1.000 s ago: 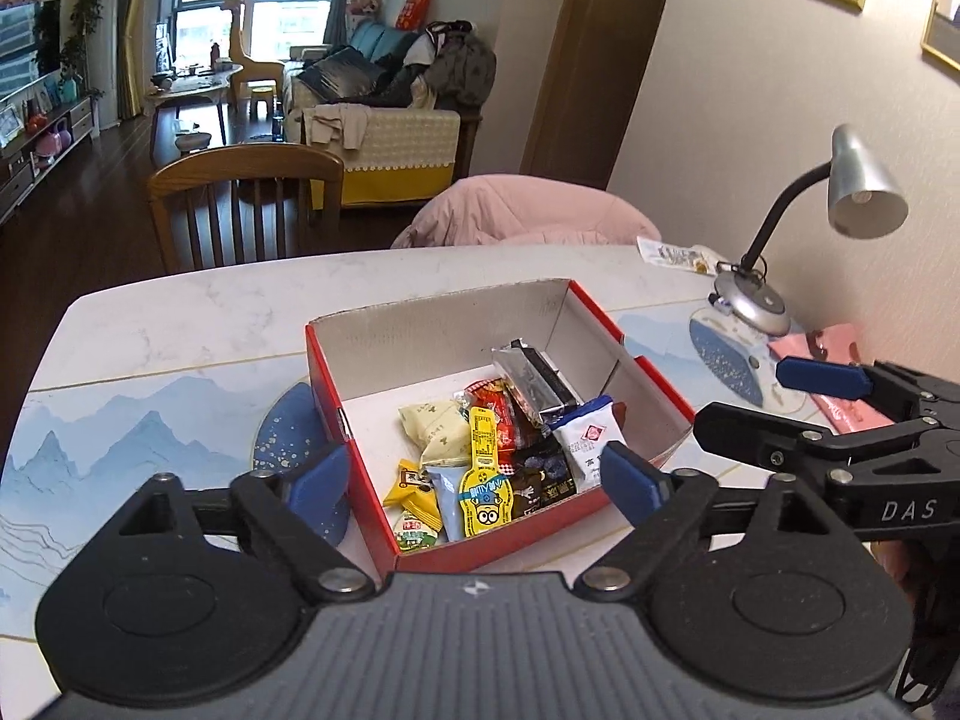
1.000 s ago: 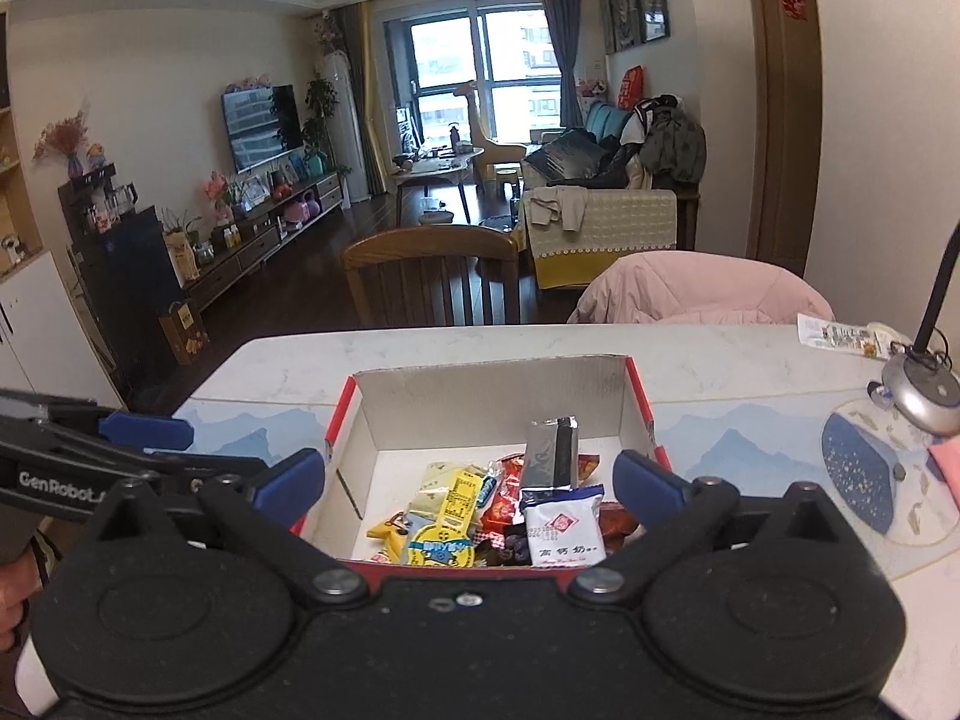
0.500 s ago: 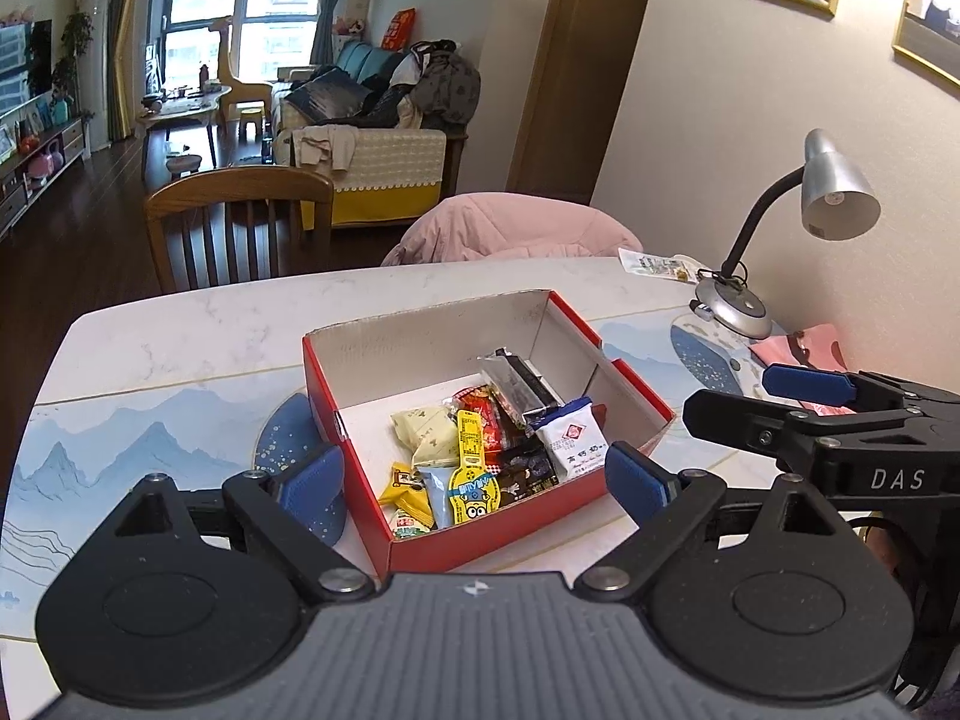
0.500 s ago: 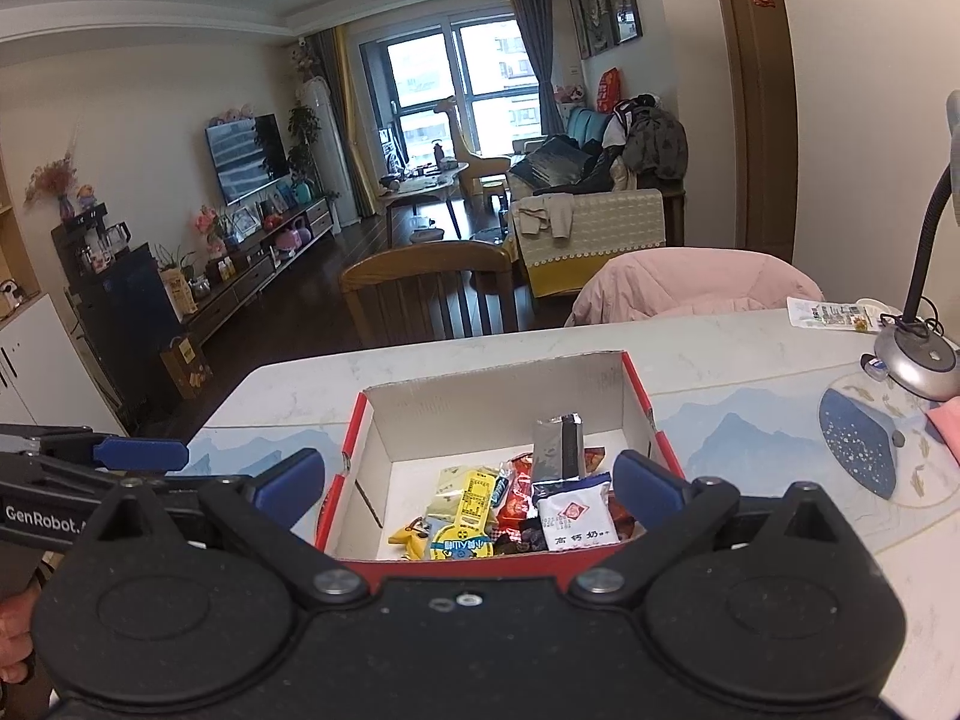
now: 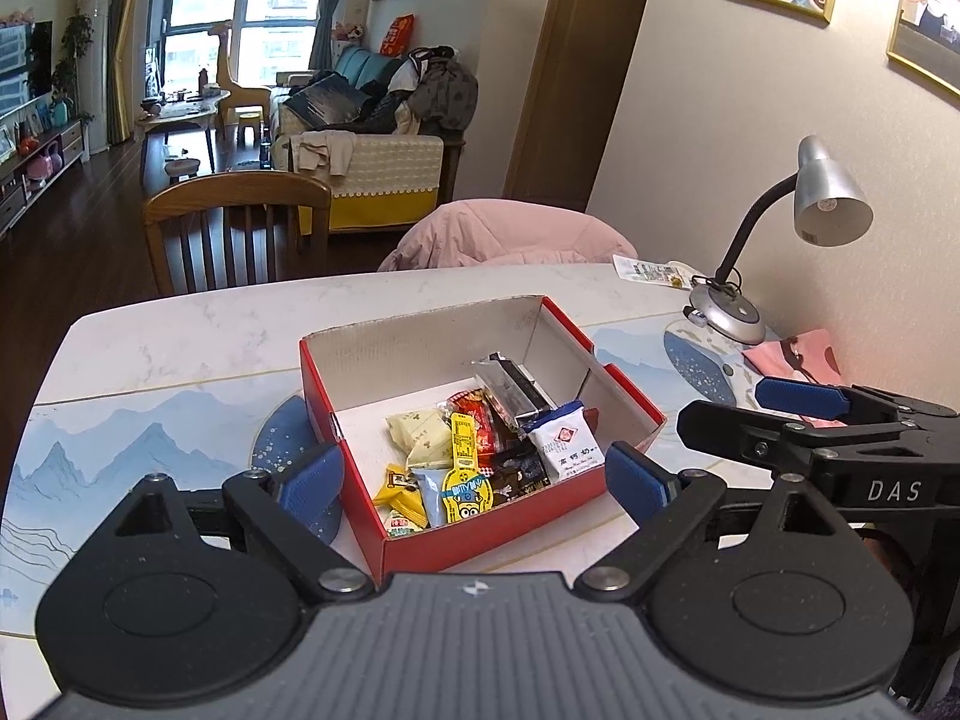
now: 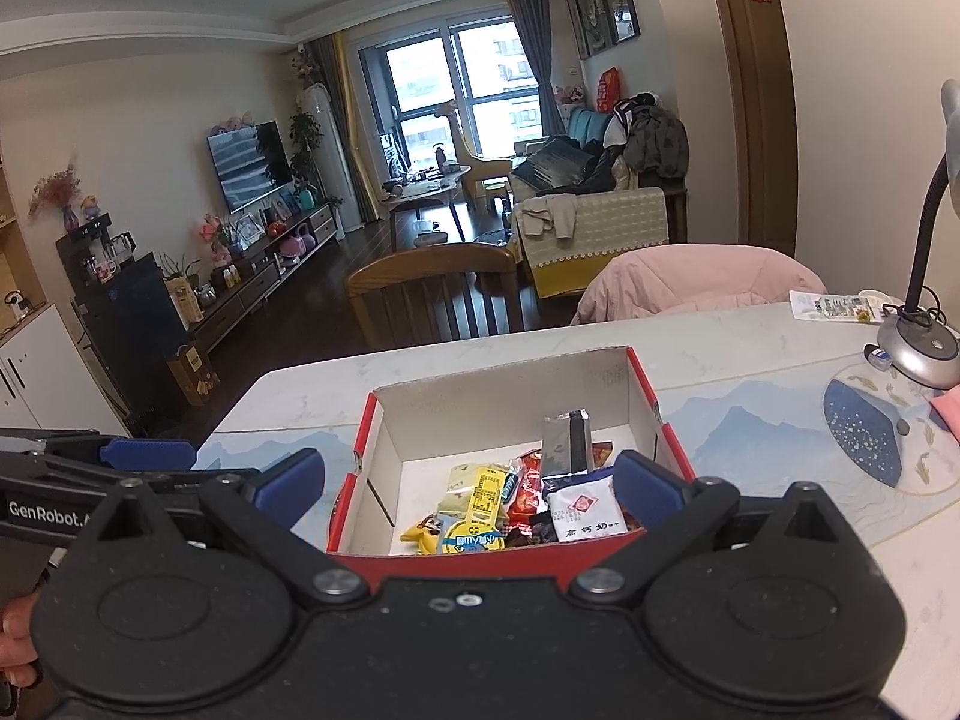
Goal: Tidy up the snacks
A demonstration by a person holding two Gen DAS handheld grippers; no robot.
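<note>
I am looking through both cameras, and the red cardboard box with the white inside (image 5: 480, 531) is looking smaller and farther off than it did a second ago. Both of my tools are pulling back and up from it. More of the room is showing above the white marble surface with blue mountain pictures (image 5: 150, 360) now.

The snacks are all sitting in the box, bunched at the near end. I am seeing a white packet with a red diamond mark (image 5: 564, 443), a yellow packet with a cartoon face (image 5: 463, 477), a pale yellow packet (image 5: 423, 437), a red wrapper (image 5: 477, 423) and a shiny dark silver packet (image 5: 507, 384) that is leaning up over the others. The far half of the box is showing bare white floor.

My left gripper (image 5: 474, 483) is hanging in front of the box with its jaws wide apart and holding nothing. My right gripper (image 6: 468, 483) is doing the same, jaws wide and holding nothing. In the left view the right tool is sitting just beside the box's right wall, not touching it.

The box's near red wall is close under both tools. To the right, a silver desk lamp with a bendy black neck (image 5: 828, 198) is standing well apart from the box. A brown wooden chair (image 5: 234, 228) is waiting behind the far edge.
</note>
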